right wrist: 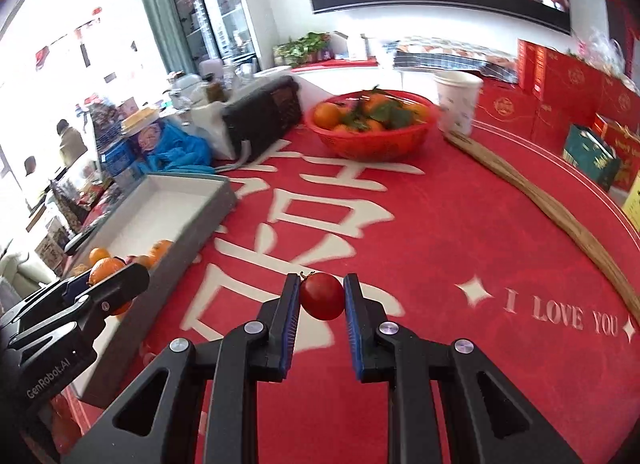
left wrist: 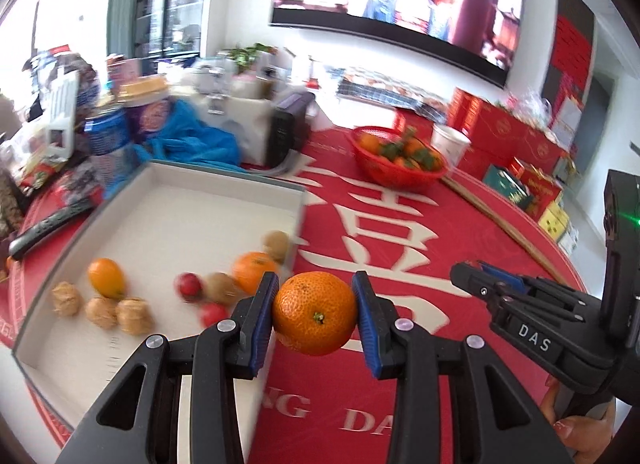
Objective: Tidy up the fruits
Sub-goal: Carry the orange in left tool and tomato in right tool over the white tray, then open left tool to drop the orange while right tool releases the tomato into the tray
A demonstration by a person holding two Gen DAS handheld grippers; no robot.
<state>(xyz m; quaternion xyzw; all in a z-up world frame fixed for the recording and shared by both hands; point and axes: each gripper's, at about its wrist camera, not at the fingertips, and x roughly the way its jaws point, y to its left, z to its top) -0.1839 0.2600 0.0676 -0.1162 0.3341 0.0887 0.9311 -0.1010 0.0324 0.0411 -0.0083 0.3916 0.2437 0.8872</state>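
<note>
My left gripper (left wrist: 316, 314) is shut on a mandarin (left wrist: 315, 312), held in the air just right of the grey tray (left wrist: 168, 188). Inside the tray lie two oranges (left wrist: 105, 278), walnuts (left wrist: 102, 312), kiwis (left wrist: 276, 245) and small red fruits (left wrist: 188, 285). My right gripper (right wrist: 322, 296) is shut on a small red fruit (right wrist: 322, 296) above the red tablecloth (right wrist: 460, 232). In the left wrist view the right gripper (left wrist: 476, 284) appears at the right edge. In the right wrist view the left gripper (right wrist: 100, 280) with its mandarin (right wrist: 105, 269) sits at the left by the tray (right wrist: 192, 224).
A red basket (left wrist: 400, 176) of leafy mandarins stands at the back of the table beside a white paper cup (left wrist: 450, 144). A long wooden stick (right wrist: 560, 220) lies along the right rim. Jars, a blue bag (left wrist: 192, 136) and boxes crowd the far left.
</note>
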